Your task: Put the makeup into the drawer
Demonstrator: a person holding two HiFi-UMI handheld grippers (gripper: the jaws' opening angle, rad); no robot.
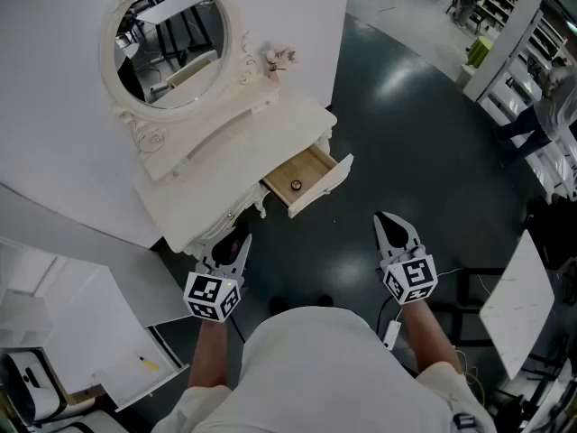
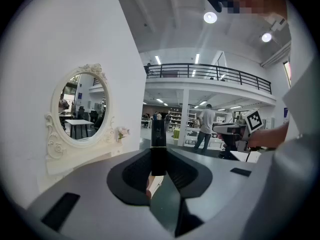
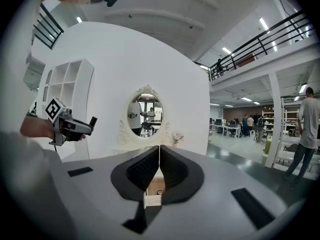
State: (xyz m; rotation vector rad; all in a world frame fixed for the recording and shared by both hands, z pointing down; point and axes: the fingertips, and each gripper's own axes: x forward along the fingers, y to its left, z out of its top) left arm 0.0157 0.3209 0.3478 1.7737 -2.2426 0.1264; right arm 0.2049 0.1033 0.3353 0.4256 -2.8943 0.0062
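Well, the white dressing table (image 1: 236, 142) stands by the wall, with a round mirror (image 1: 169, 43) on top. Its drawer (image 1: 317, 171) is pulled out, and a small round thing (image 1: 296, 186) lies inside. The left gripper (image 1: 233, 244) is low in front of the table. Its jaws squeeze a dark stick of makeup (image 2: 158, 146) that stands up between them. The right gripper (image 1: 389, 224) is pinched together with nothing in it, well apart from the drawer. The makeup is picked up but not yet in the drawer. I think carrying it over and dropping it in is what's left.
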